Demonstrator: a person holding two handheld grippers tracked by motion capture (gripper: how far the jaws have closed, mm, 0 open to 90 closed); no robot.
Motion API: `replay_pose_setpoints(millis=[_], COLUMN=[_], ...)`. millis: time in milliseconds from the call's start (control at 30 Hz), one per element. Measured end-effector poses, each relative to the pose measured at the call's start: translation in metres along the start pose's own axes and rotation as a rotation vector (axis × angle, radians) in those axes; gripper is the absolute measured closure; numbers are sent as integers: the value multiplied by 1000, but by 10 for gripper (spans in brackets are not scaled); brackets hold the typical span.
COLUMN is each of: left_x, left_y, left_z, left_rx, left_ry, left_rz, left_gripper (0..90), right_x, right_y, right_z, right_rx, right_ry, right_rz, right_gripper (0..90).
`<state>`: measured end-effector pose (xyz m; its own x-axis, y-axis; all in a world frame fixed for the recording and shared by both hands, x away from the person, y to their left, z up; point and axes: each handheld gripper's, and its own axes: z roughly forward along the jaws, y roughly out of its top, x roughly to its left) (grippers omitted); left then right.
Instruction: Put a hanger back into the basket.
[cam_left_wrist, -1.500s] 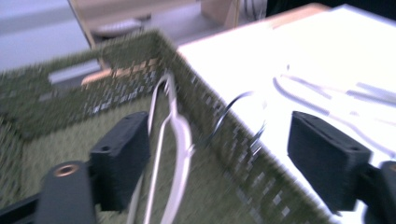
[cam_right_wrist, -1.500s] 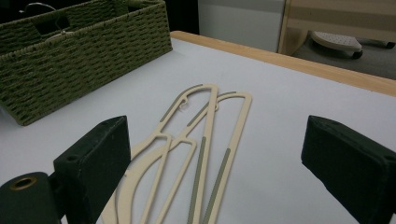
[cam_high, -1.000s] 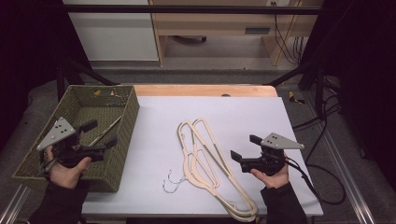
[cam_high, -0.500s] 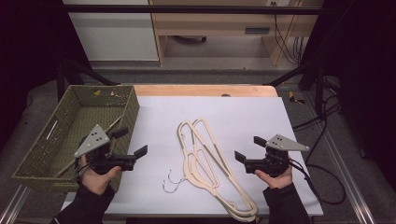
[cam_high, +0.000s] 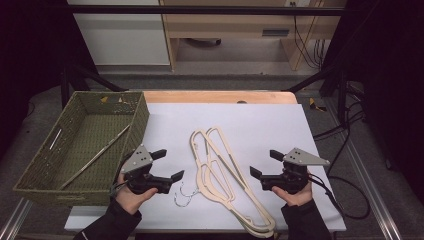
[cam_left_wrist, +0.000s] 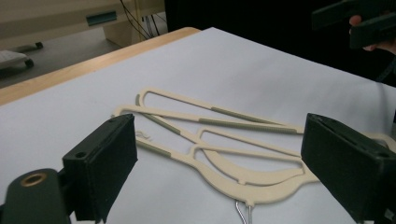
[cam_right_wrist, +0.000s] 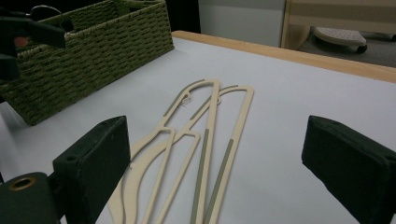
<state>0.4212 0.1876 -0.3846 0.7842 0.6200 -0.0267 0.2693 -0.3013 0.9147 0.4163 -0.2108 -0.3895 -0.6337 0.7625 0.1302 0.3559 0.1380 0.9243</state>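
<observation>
High view looks down over table; both gripper views low, close, facing hangers from opposite sides.

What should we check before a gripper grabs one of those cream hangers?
1. Left gripper open wide enough: ok. Its jaws have just been closing a little, with nothing between them.
2. Right gripper open with nothing held: ok.
3. Hangers lying flat on the white table, easy to reach: ok.
4. Hangers apart from one another: not ok, they overlap in a stack.
5. Metal hooks free of each other: cannot tell, they lie close together.
6. Green basket has room: ok, a thin rod lies inside.
</observation>
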Motion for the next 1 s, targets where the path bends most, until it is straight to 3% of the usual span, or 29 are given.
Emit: replay_pose_setpoints(millis=[467, 800, 1000], left_x=[-19, -27, -29], left_y=[-24, -39, -47], left_z=[37, 52, 60], left_rx=[156, 273, 339], left_ry=[-70, -119, -120], left_rz=[37, 35, 32], left_gripper=[268, 496, 625], right_x=[5, 6, 7], right_y=[-4, -6, -7], right_z=[3, 6, 8], right_rx=[10, 17, 19], right_ry=[25, 33, 29], right_rz=[-5, -7, -5], right_gripper=[88, 89, 89])
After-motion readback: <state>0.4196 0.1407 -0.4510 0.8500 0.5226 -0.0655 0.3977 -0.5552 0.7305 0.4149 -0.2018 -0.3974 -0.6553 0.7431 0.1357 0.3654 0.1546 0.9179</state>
